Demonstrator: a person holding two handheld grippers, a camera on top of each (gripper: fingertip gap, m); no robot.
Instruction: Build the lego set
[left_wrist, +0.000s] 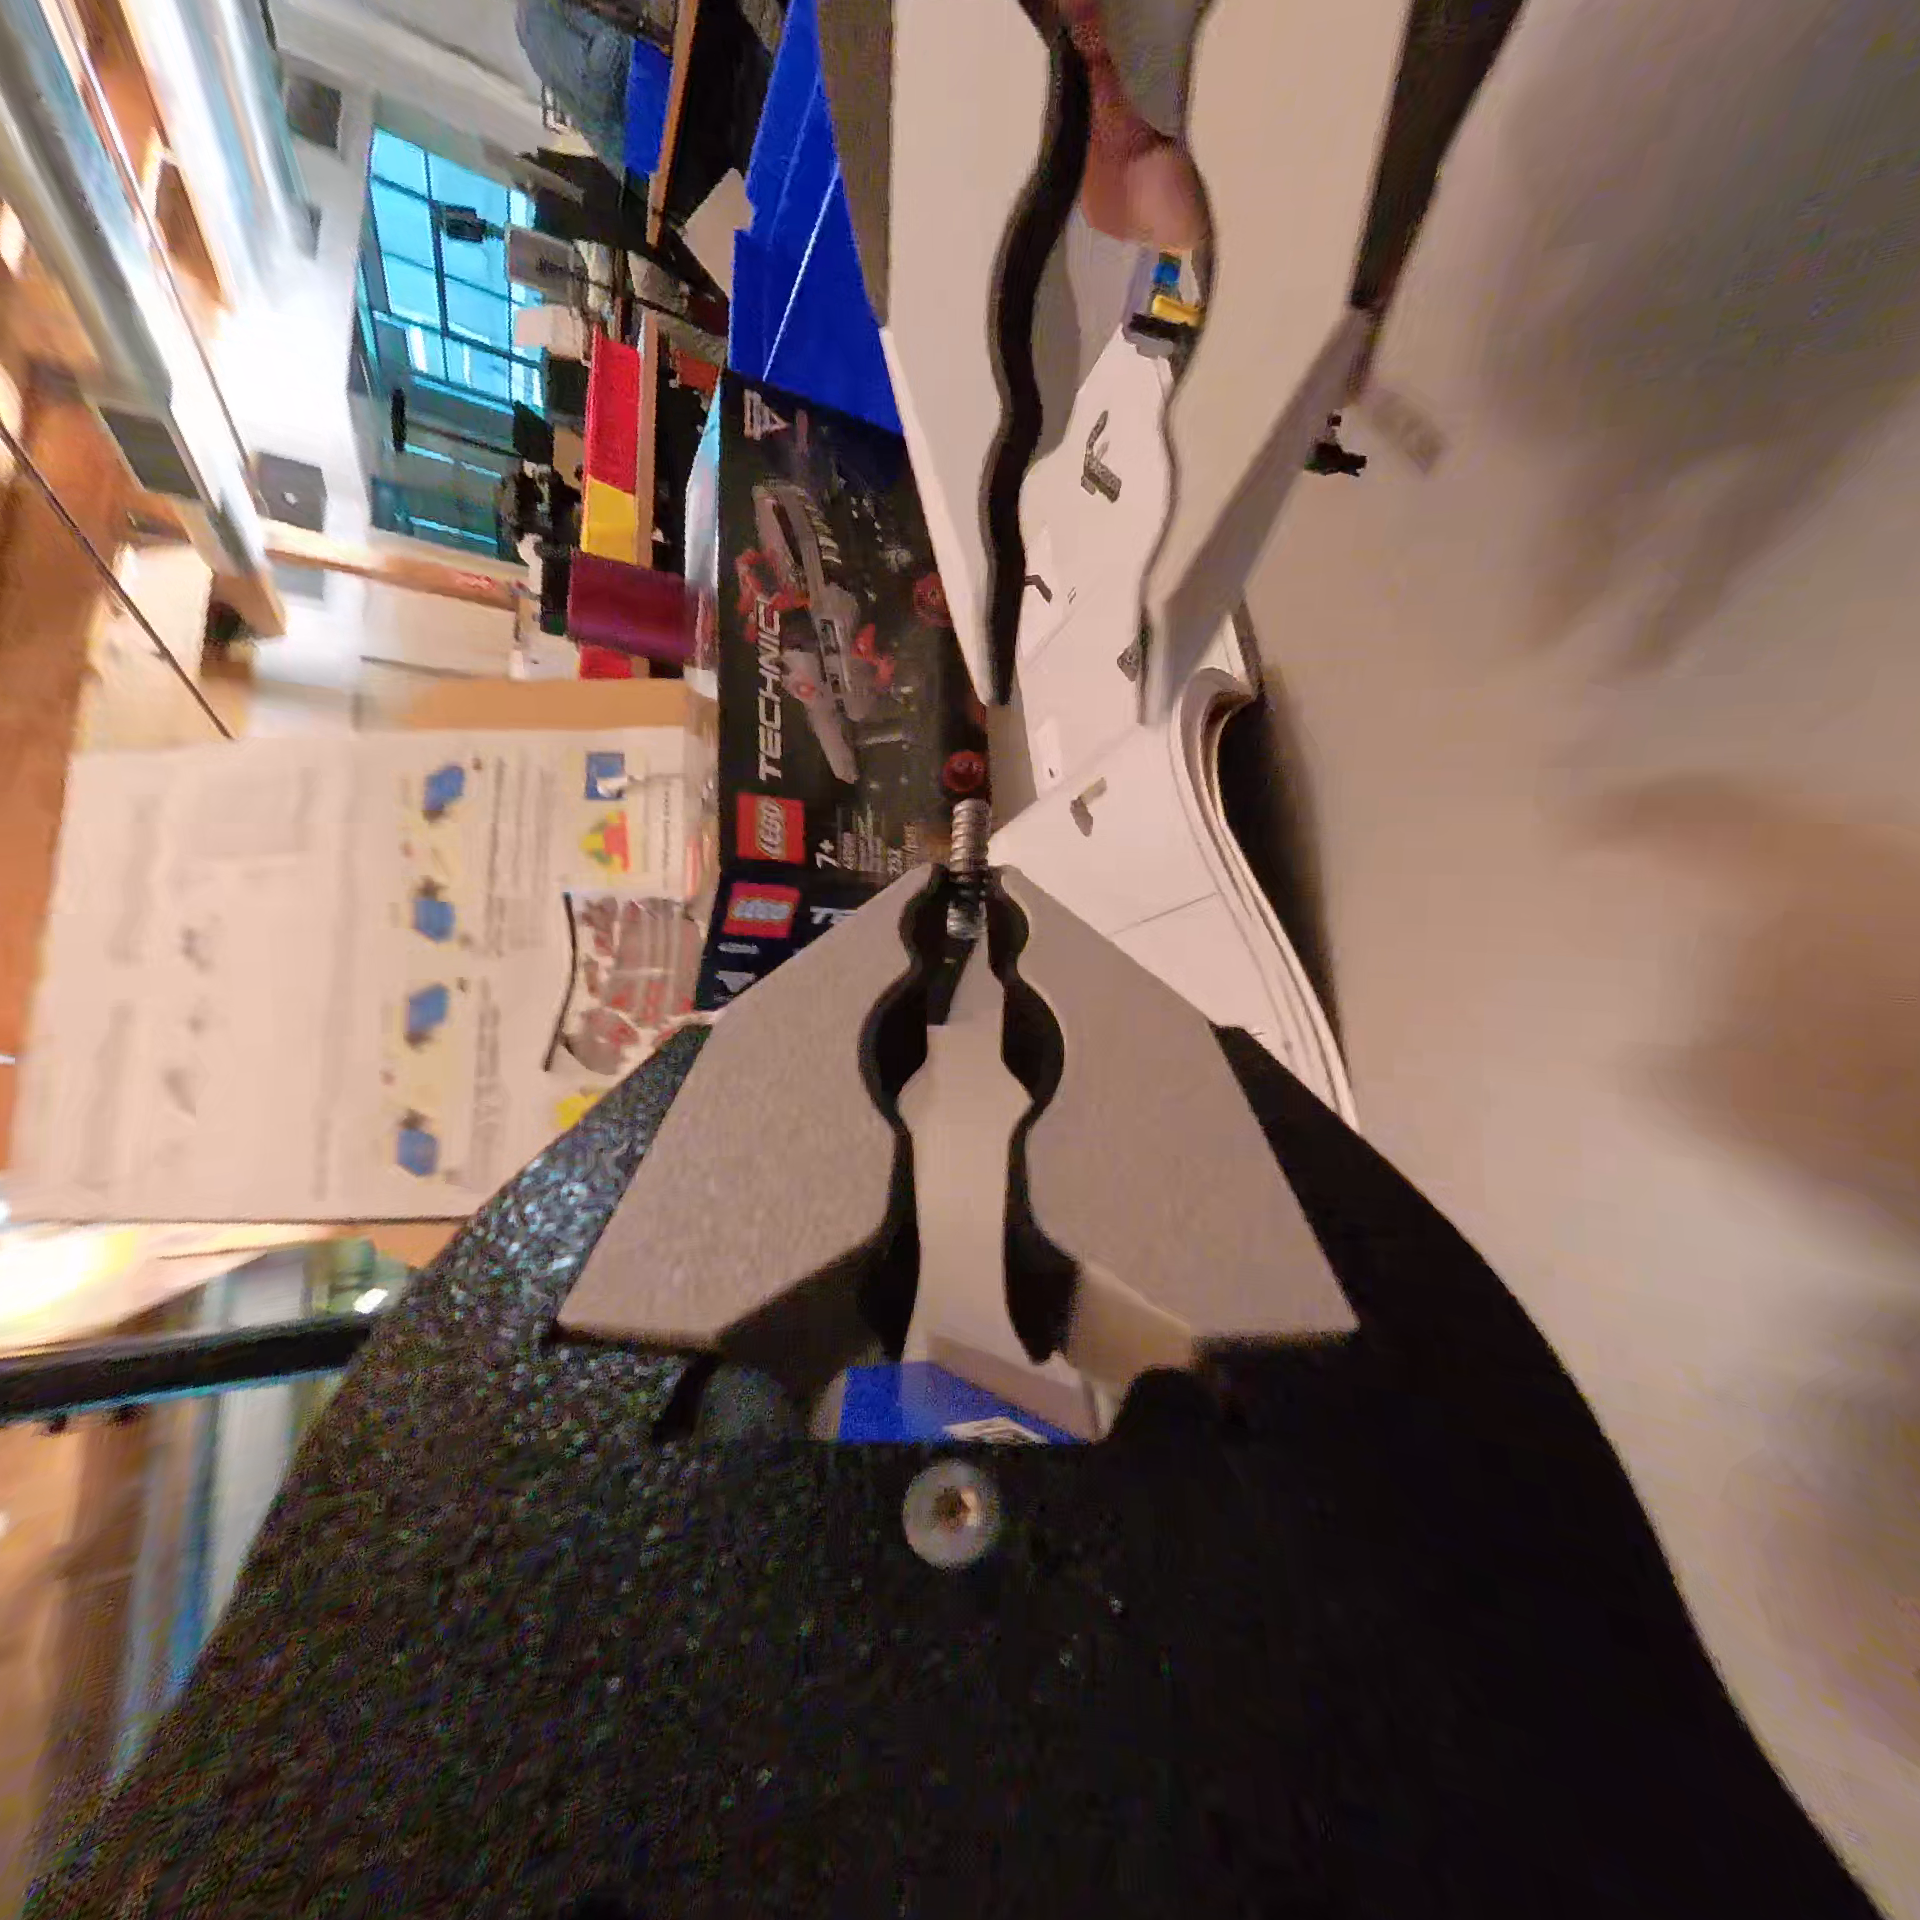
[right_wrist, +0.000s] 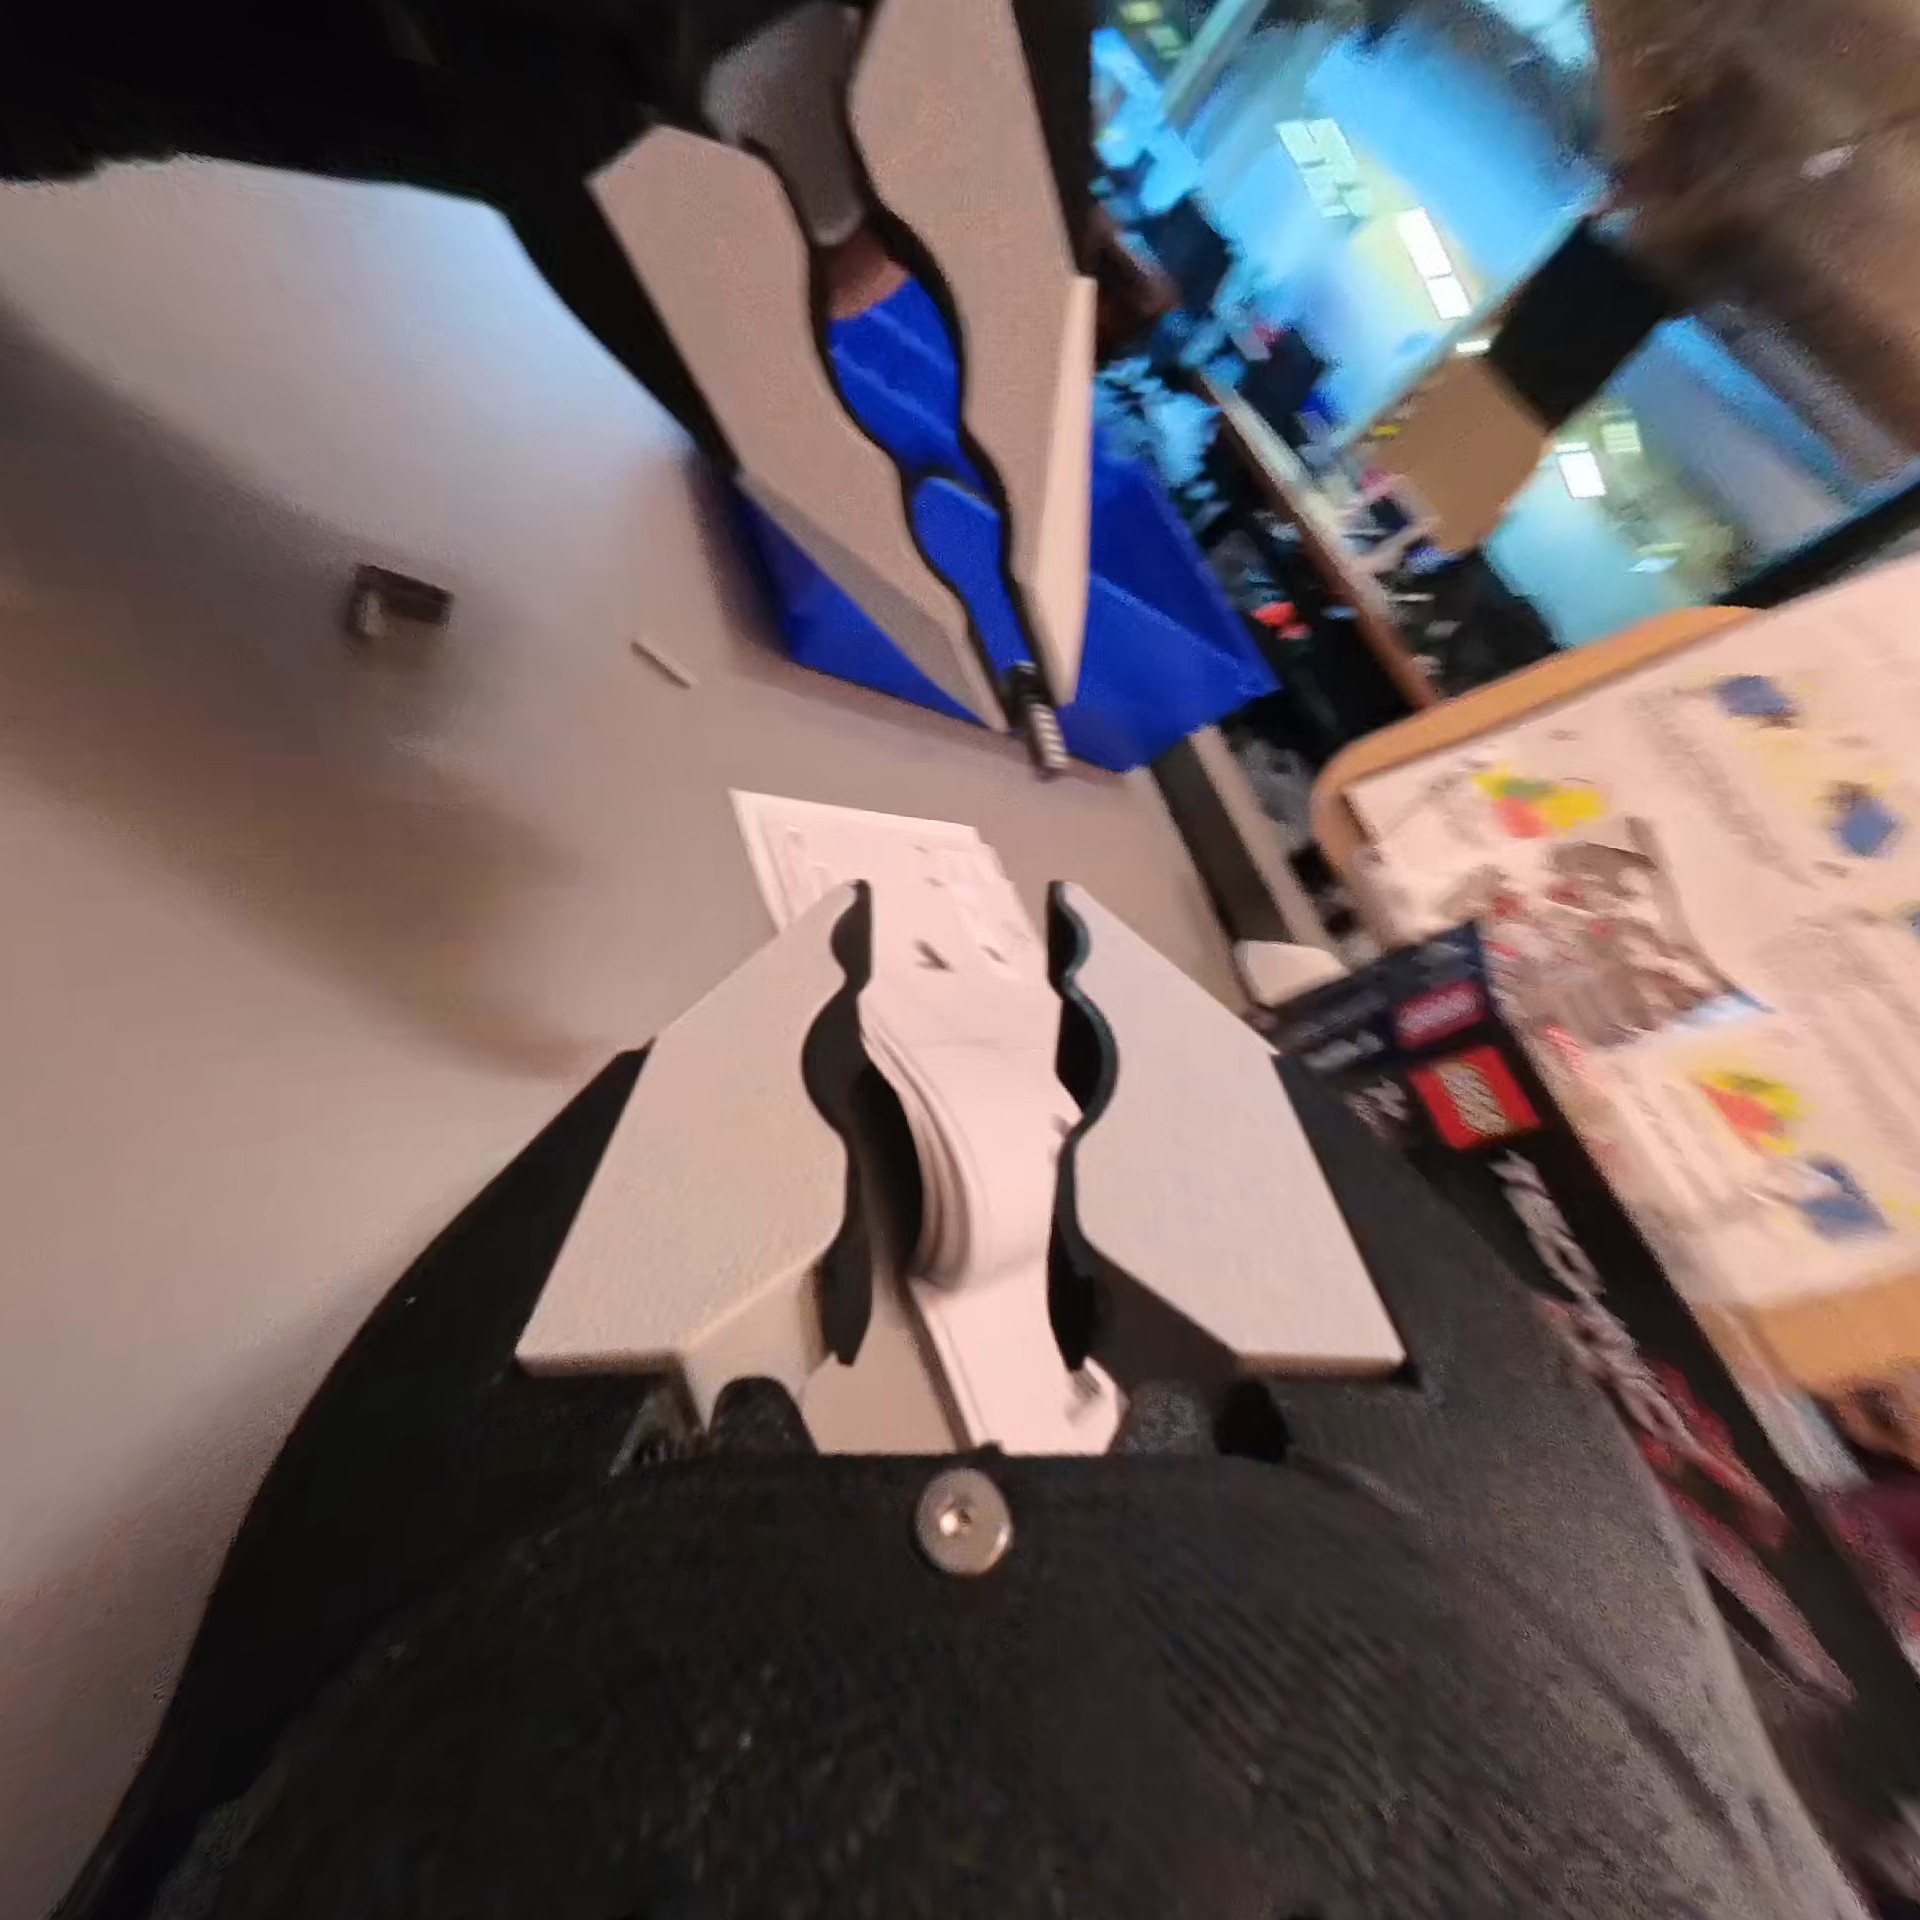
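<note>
My left gripper (left_wrist: 964, 878) is shut on a short black axle carrying a grey ribbed piece (left_wrist: 968, 831), which sticks out past the fingertips. It is held in the air above the white table (left_wrist: 1558, 520). My right gripper (right_wrist: 956, 894) is open and empty, its jaws a finger's width apart over the open instruction booklet (right_wrist: 904, 862). In the left wrist view the right gripper (left_wrist: 1075, 701) points at the axle piece from a short way off. In the right wrist view the left gripper (right_wrist: 1031, 707) holds the axle piece (right_wrist: 1042, 732) ahead of my open jaws.
The black Lego box (left_wrist: 821, 675) stands beside the booklet (left_wrist: 1143, 862). A blue bin (right_wrist: 1143, 644) is behind the left gripper. A printed sheet (left_wrist: 312, 987) lies on a wooden board. A small grey part (right_wrist: 395, 608) and other loose parts (left_wrist: 1174, 301) lie on the table. Both grippers' tips are close together, under 4 cm apart.
</note>
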